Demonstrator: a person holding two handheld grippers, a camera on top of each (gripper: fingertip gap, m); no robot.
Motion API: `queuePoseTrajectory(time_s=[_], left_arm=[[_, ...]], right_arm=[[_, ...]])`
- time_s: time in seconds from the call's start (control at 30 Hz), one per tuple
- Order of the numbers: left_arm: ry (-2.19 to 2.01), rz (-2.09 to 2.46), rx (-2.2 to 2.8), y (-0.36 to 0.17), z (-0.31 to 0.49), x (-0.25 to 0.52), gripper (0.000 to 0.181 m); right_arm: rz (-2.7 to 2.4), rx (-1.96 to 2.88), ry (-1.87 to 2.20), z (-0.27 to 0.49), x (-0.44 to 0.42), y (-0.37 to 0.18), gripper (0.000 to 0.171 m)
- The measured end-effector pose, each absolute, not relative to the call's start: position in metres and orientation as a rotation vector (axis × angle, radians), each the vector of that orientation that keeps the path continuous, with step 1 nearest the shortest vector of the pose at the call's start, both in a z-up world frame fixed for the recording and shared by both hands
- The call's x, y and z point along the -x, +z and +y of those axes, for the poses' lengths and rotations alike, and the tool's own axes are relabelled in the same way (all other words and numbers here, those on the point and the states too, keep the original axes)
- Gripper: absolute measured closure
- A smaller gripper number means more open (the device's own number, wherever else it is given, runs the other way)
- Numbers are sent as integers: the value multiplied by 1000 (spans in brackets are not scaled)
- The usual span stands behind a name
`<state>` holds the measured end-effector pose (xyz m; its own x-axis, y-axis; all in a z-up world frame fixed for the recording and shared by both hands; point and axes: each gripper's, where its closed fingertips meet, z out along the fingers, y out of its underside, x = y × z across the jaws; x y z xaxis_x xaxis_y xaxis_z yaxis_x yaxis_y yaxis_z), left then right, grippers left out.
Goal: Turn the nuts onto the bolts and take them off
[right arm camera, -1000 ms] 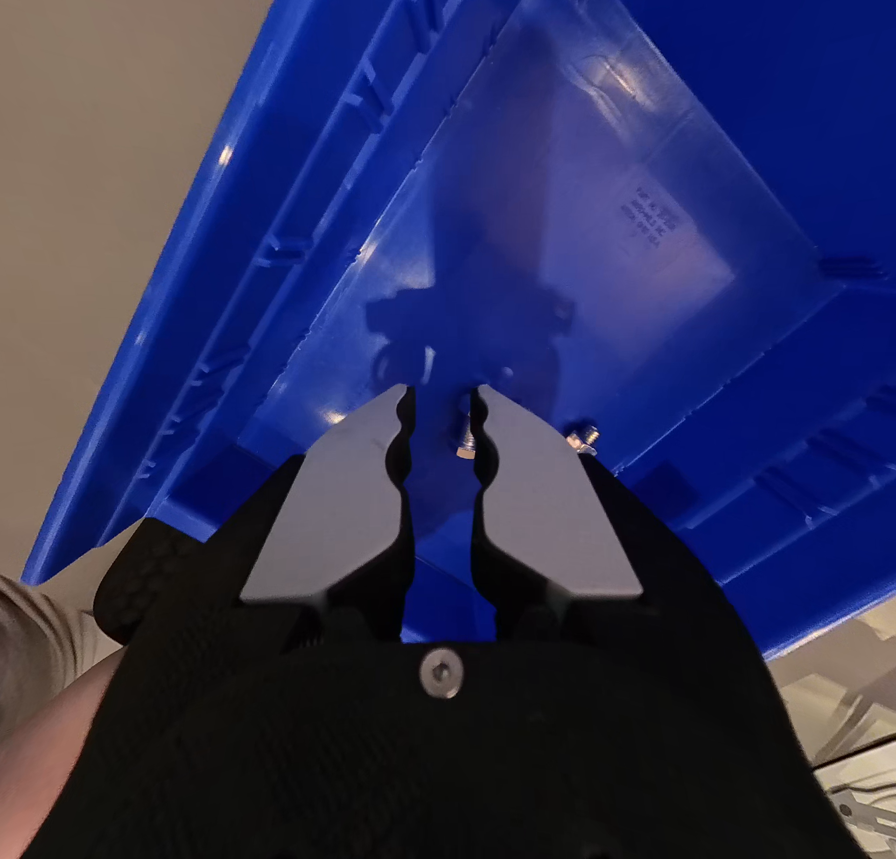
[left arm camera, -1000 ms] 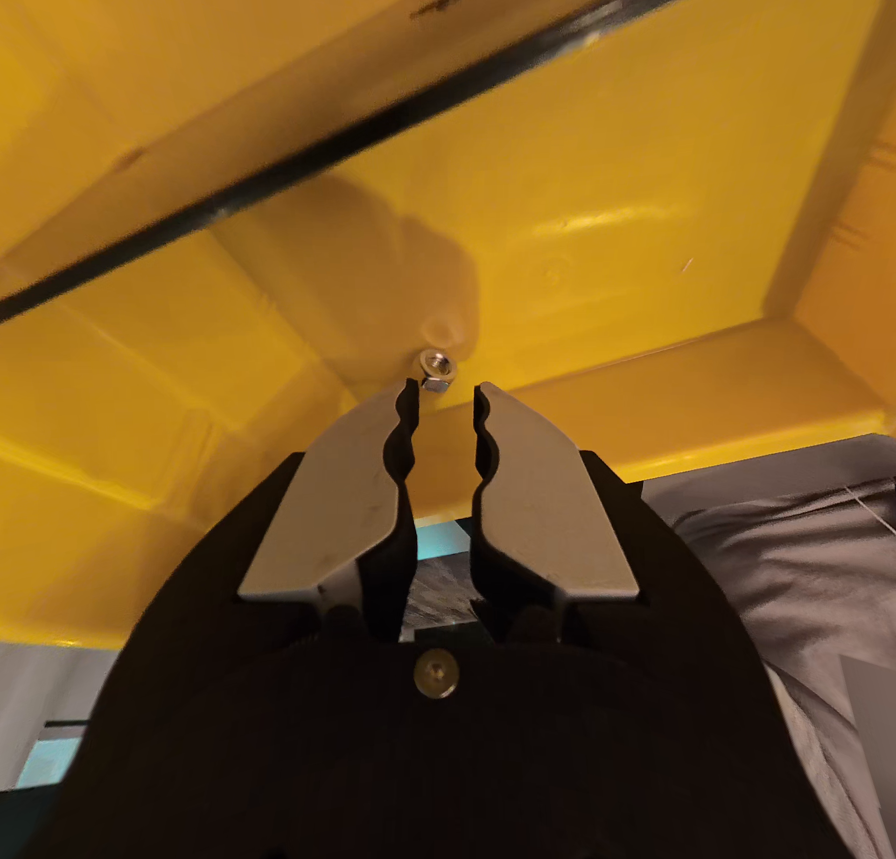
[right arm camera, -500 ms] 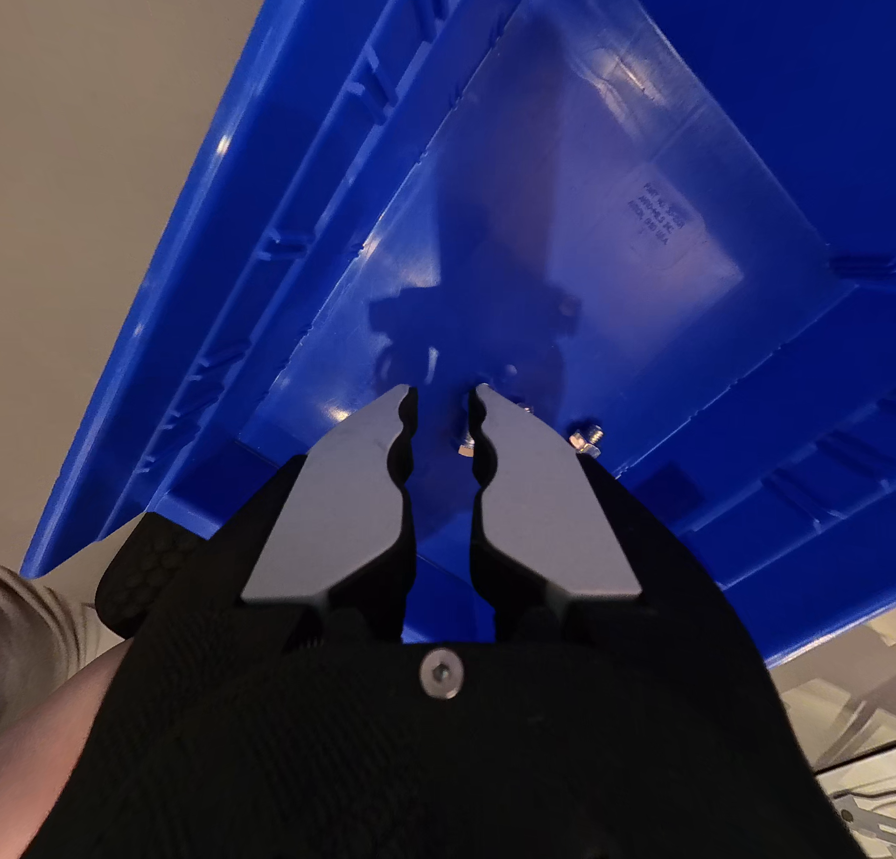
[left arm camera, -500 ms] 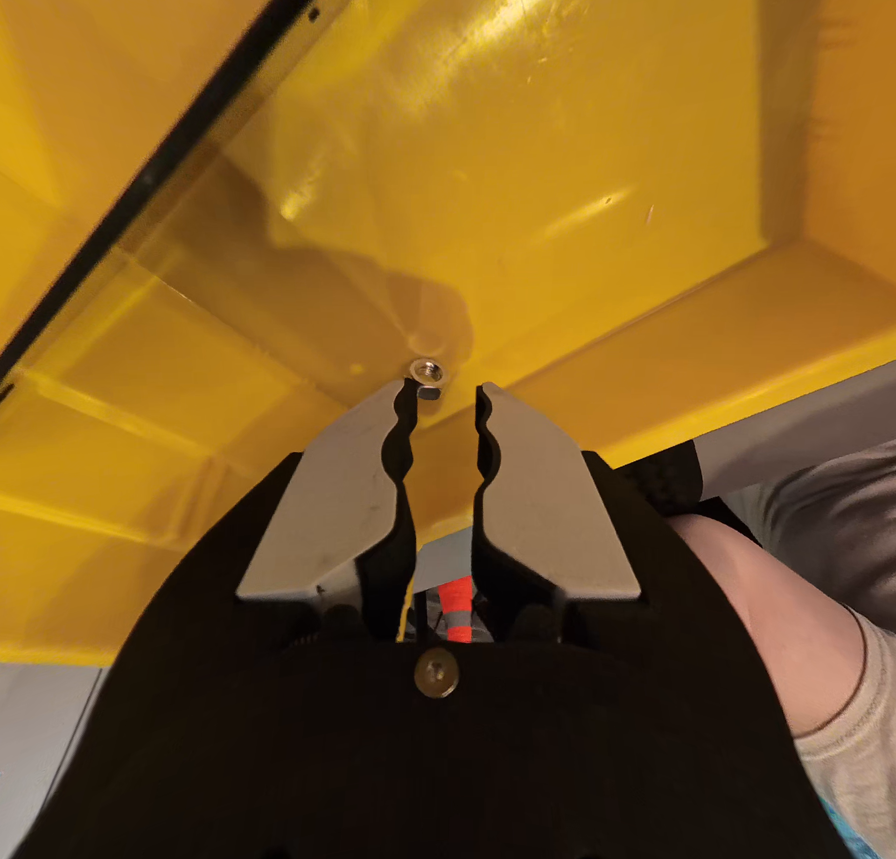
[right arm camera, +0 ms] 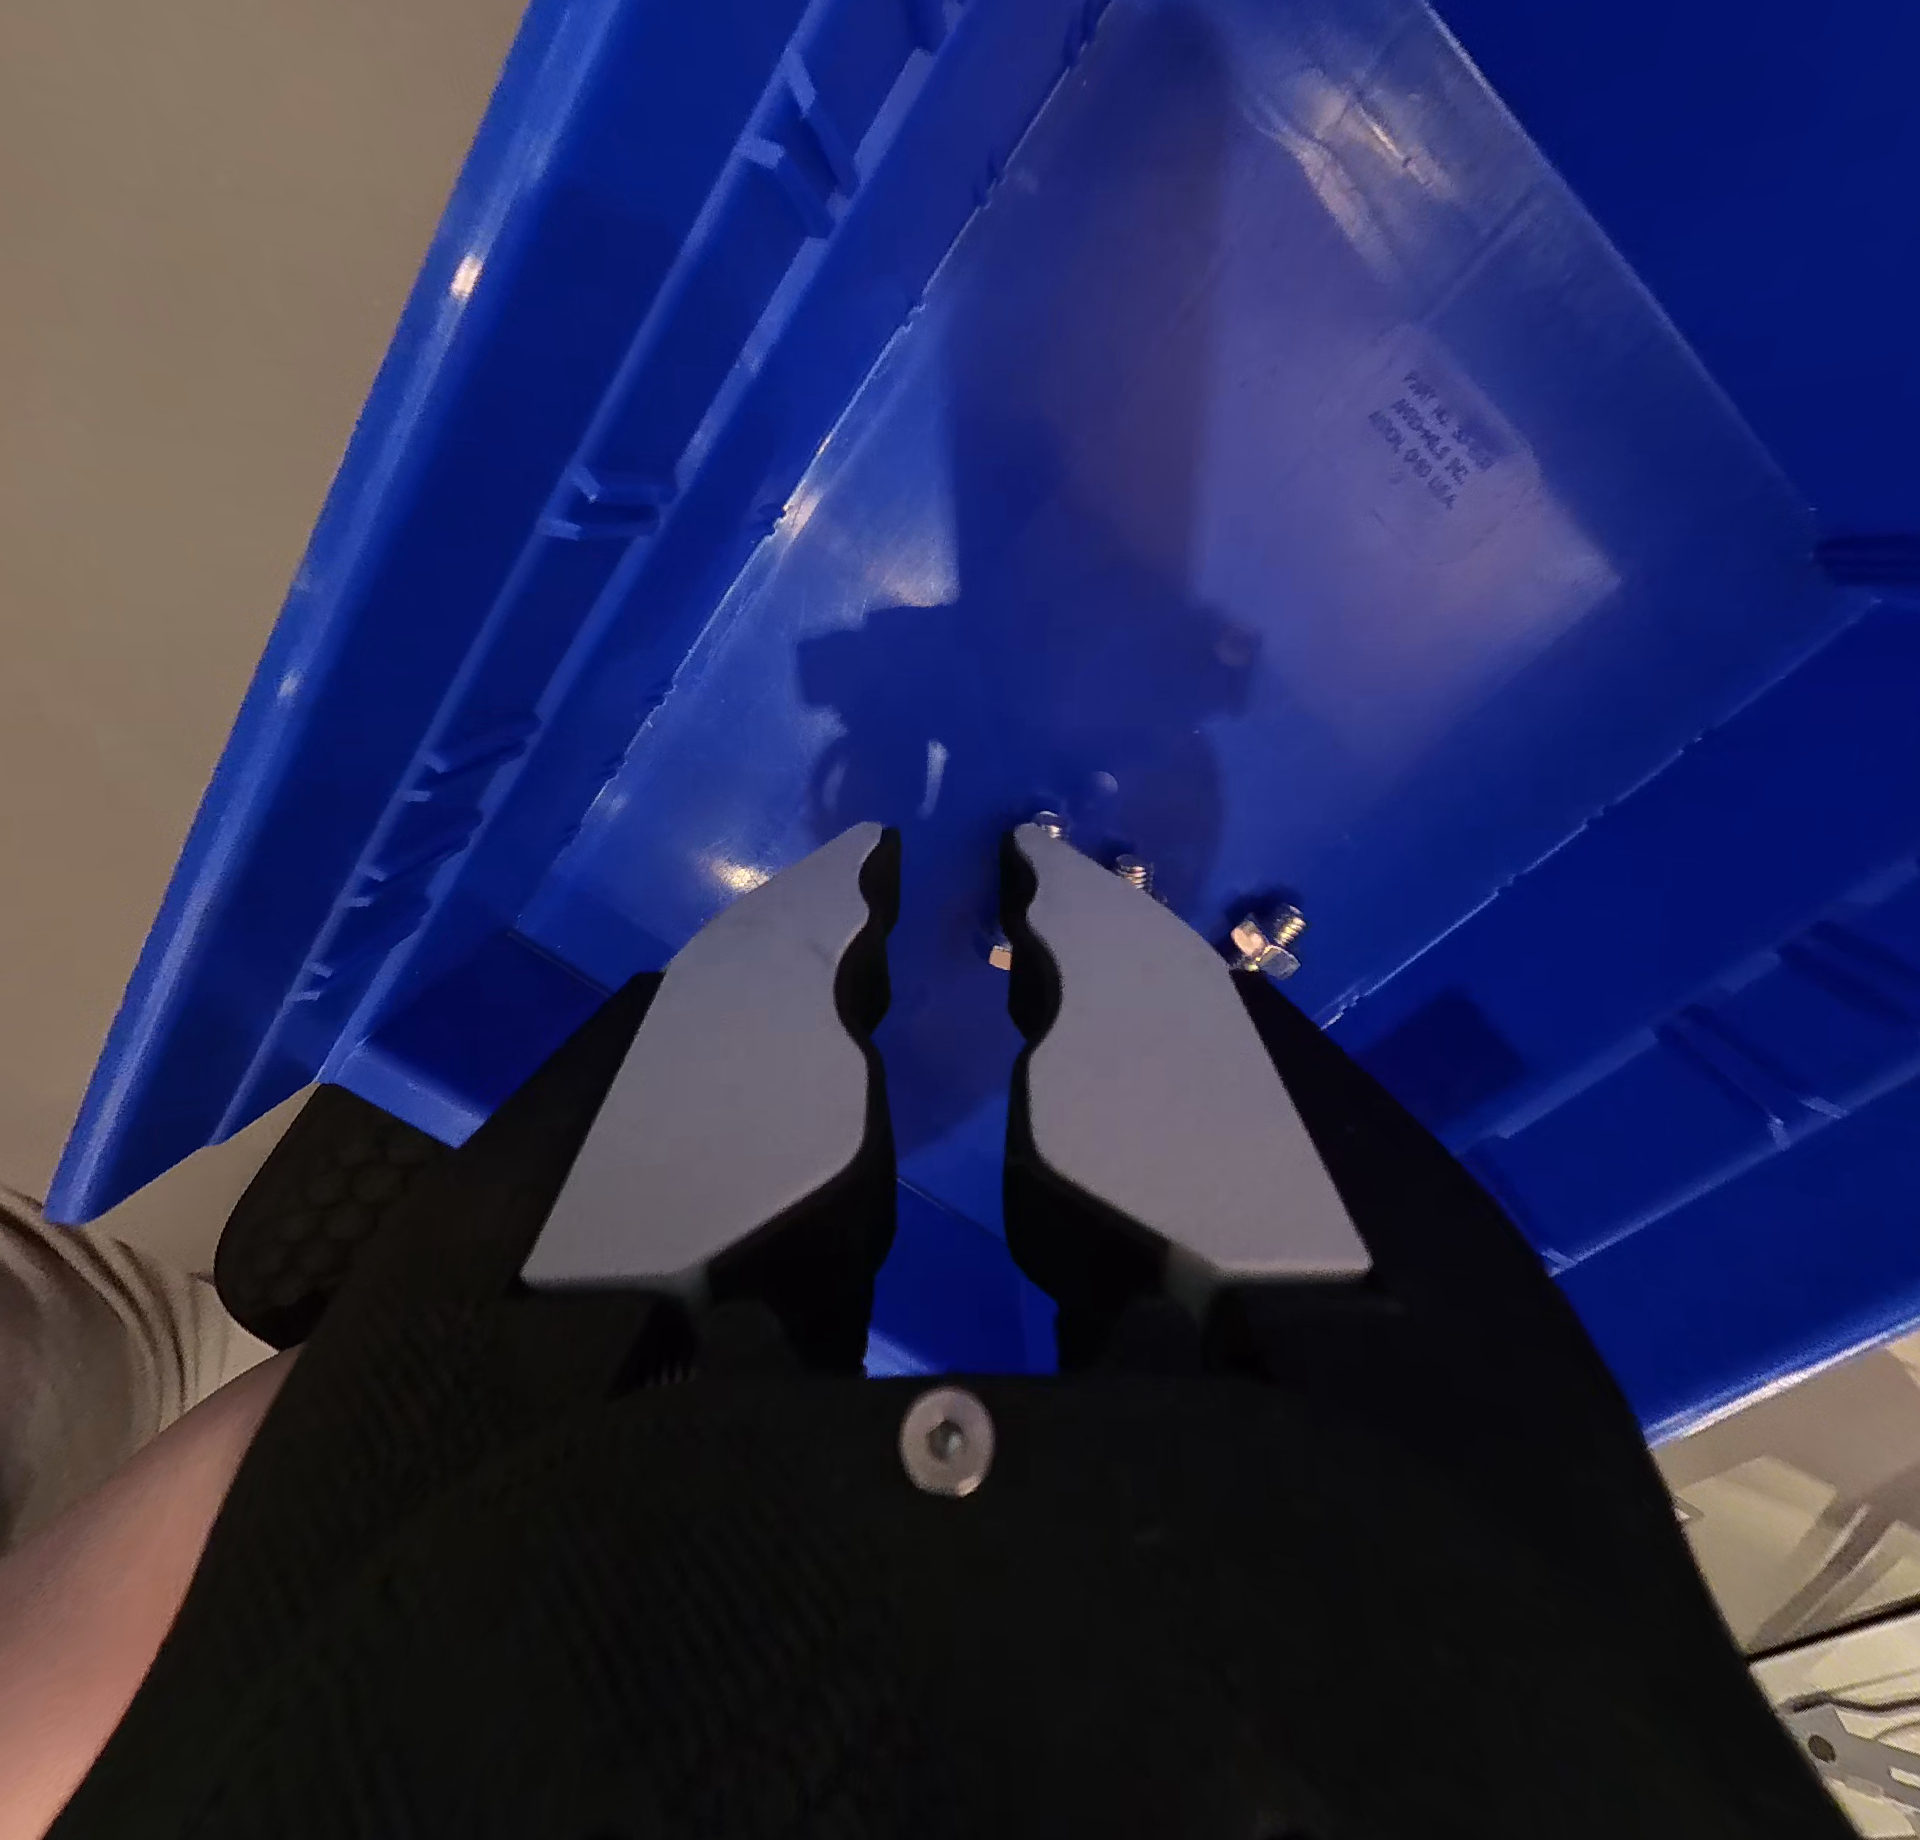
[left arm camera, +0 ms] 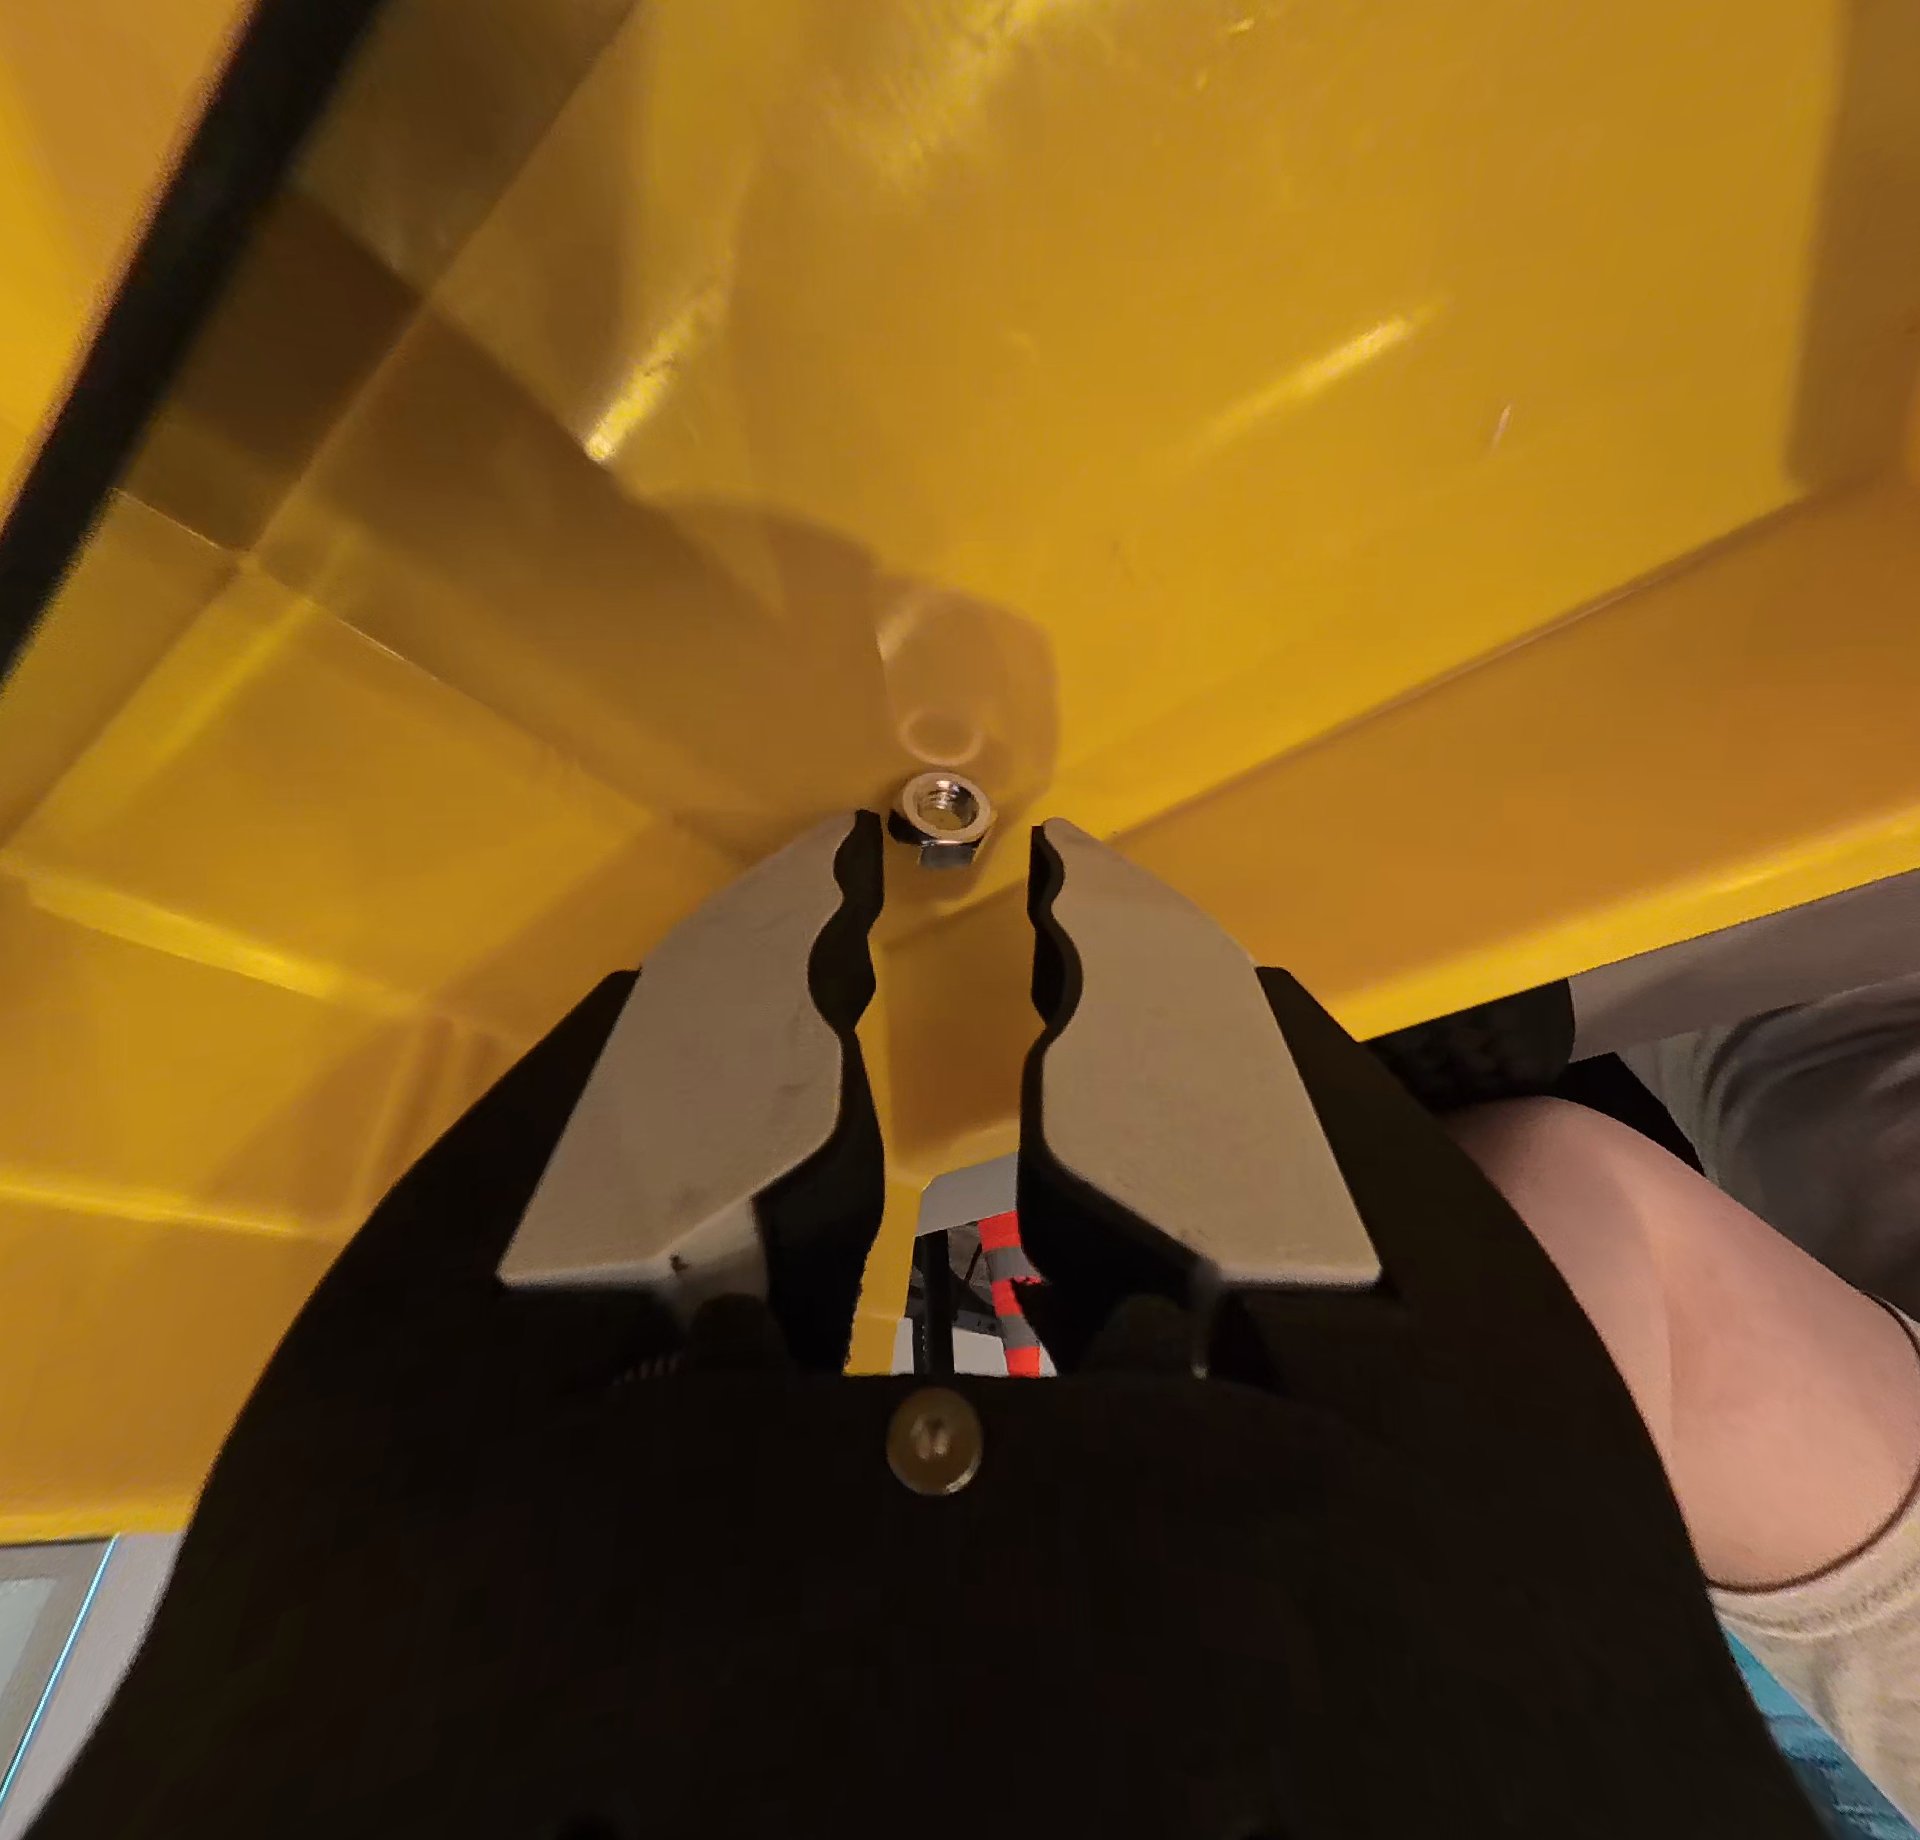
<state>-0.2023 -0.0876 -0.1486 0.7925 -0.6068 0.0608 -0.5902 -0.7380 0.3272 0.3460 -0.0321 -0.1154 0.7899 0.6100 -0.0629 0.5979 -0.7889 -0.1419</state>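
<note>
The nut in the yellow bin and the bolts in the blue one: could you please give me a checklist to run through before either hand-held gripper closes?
1. Left hand-held gripper open: ok, a clear gap between the fingers.
2. Nut centred in that gap: not ok, it lies just past the tips, nearer the left finger.
3. Nut free in the yellow bin: ok, nothing else near it.
4. Right hand-held gripper open: ok.
5. A bolt between the right fingers: cannot tell; one small bolt peeks out at the right finger's inner edge, the rest hidden.
6. Spare bolt in the blue bin: ok, it lies clear to the right.
</note>
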Motion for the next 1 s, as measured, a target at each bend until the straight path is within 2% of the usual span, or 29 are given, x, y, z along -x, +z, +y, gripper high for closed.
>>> queuePoseTrajectory(time_s=[0.27,0.67,0.87,1.0], left_arm=[[-87,-927,-2636,-151,-88,204,162],[-145,-944,-2625,-143,-91,209,163],[-201,-1006,-2870,-105,-67,206,163],[-52,-1315,-3204,-45,-33,151,162]], right_arm=[[-973,2875,164,-34,-347,-117,151],[-978,2889,175,-37,-347,-118,154],[-972,2894,172,-38,-348,-118,156],[-960,2889,148,-37,-351,-115,156]])
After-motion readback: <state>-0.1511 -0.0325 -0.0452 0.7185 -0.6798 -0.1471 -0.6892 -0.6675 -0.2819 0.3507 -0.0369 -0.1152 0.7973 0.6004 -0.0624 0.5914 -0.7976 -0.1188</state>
